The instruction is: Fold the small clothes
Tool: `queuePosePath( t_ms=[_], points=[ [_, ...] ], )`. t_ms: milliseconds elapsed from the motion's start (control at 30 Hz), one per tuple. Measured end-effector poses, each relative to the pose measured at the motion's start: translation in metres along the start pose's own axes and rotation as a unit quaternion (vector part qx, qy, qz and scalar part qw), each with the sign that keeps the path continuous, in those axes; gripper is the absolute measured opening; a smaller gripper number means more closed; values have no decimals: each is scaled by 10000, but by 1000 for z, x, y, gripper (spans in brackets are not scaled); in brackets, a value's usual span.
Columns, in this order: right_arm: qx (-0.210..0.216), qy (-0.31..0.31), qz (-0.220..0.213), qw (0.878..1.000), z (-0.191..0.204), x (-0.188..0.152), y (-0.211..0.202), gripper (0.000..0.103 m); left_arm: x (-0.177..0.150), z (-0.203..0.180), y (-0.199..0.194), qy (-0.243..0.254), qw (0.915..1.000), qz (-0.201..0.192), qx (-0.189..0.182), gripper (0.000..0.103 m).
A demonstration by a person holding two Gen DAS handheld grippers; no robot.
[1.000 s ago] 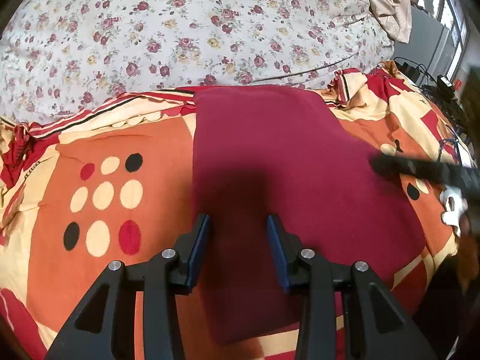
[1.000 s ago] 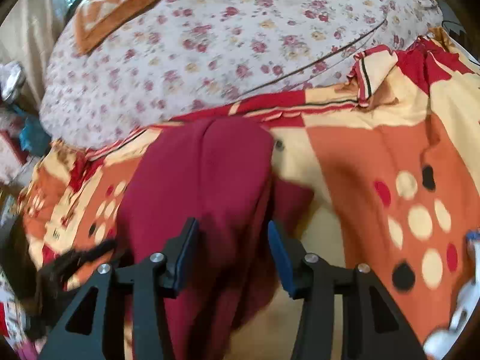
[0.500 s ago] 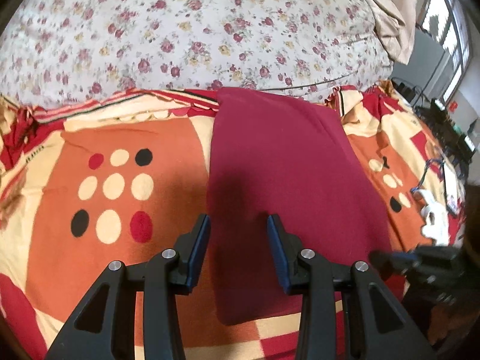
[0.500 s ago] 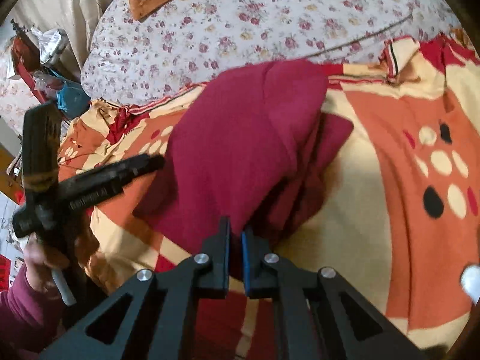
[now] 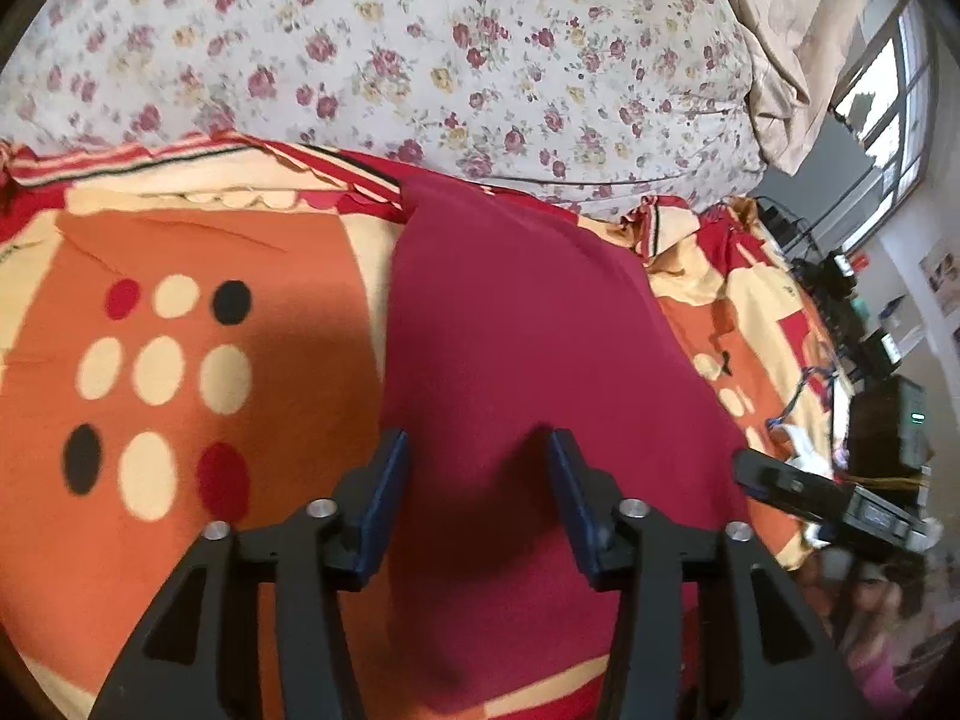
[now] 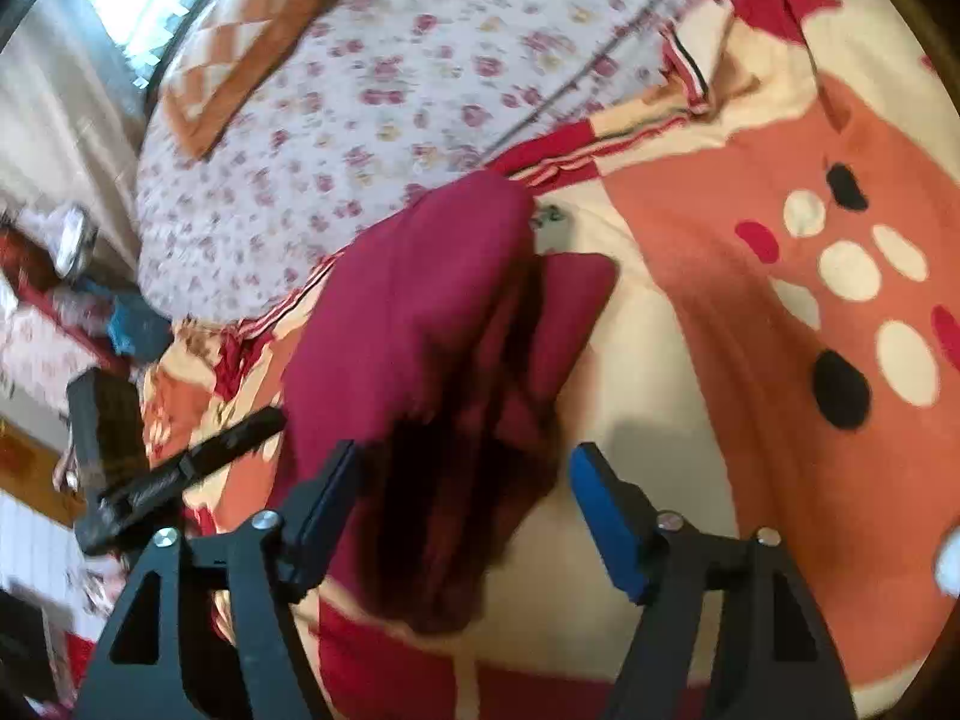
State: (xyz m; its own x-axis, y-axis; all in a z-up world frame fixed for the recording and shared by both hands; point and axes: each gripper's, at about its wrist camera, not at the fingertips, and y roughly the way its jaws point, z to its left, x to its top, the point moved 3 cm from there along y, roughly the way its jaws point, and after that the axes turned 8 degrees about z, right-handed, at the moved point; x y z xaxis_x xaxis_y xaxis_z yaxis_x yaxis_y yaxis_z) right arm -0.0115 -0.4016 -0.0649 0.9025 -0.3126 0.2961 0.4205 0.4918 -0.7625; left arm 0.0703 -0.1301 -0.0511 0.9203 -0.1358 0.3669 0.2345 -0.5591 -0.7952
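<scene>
Both the left gripper (image 5: 477,468) and right gripper (image 6: 462,480) are opening, pinching nothing, over one folded maroon garment (image 5: 528,330) lying amid open patterned blanket (image 5: 180,240).

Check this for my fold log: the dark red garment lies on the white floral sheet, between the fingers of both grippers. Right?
Not quite. The dark red garment lies on the orange patterned blanket, not the white floral sheet, which begins past its far end. The left wrist view shows this. It does lie between both grippers' fingers.

Maroon garment (image 5: 528,348); orange dotted blanket (image 5: 180,360); floral quilt (image 5: 390,48).
</scene>
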Motion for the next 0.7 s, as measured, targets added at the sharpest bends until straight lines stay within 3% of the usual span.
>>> queuePosePath(
  t_ms=[167,300,400,567,700],
  points=[
    [235,62,128,9996,-8,22,34,90,11,13,16,-290,9984,102,-472,54],
    [538,172,275,9980,-10,31,56,90,13,26,42,-535,9939,496,-827,55],
    [544,3,311,9980,-3,38,64,88,12,27,47,-649,9915,526,-996,55],
    [347,-301,297,9985,16,39,61,60,6,18,31,-520,9945,476,-770,33],
    [483,-394,270,9977,35,35,42,56,-5,16,-4,-495,9956,436,-664,27]
  ],
)
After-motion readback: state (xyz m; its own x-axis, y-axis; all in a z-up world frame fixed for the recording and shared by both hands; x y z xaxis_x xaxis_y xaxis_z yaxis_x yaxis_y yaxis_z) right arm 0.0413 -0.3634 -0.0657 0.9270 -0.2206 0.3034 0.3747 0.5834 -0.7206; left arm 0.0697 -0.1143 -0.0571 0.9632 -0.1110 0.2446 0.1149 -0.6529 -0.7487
